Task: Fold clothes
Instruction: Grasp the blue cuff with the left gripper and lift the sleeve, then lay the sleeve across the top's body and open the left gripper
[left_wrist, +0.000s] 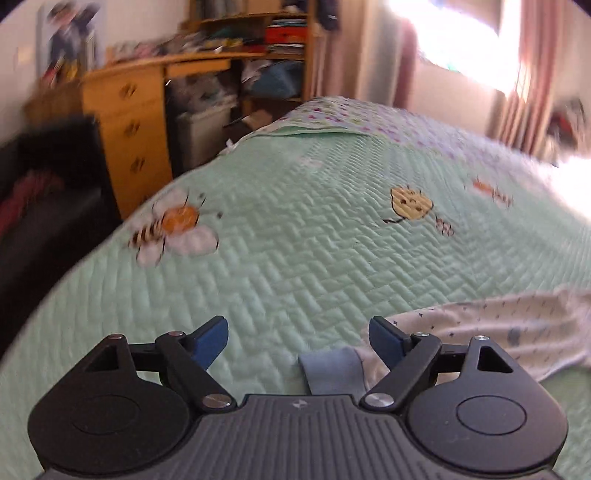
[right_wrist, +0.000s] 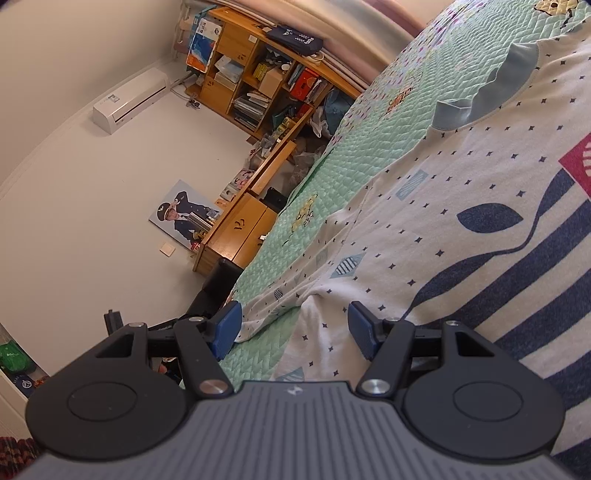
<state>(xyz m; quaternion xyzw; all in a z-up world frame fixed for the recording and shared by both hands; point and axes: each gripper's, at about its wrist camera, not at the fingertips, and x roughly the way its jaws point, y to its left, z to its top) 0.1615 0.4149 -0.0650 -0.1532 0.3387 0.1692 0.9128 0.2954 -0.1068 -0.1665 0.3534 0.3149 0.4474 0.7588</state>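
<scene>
Lying flat on the bed (left_wrist: 295, 258), the shirt (right_wrist: 461, 229) covers the near right part of the green quilt, its blue collar (right_wrist: 491, 96) toward the far end and one sleeve (left_wrist: 491, 325) reaching out across the quilt. Beyond the sleeve the quilt is bare up to its folded-back far edge, so most of the bed's left half is open; the left edge drops off toward a wooden desk (left_wrist: 125, 122) and a dark seat close alongside. The left hand-held gripper (left_wrist: 299, 339) stands spread wide above the quilt with nothing pinched; a blue cuff (left_wrist: 328, 373) lies under the gap, just beside the right finger, and the pads are clear of it. This view is blurred. The right hand-held gripper (right_wrist: 293, 328) is partly spread, rolled hard to one side so the room looks tilted, and points nearly level along the bed. A raised fold of the shirt's hem sits between its fingers, but I cannot tell whether the pads press on it.
</scene>
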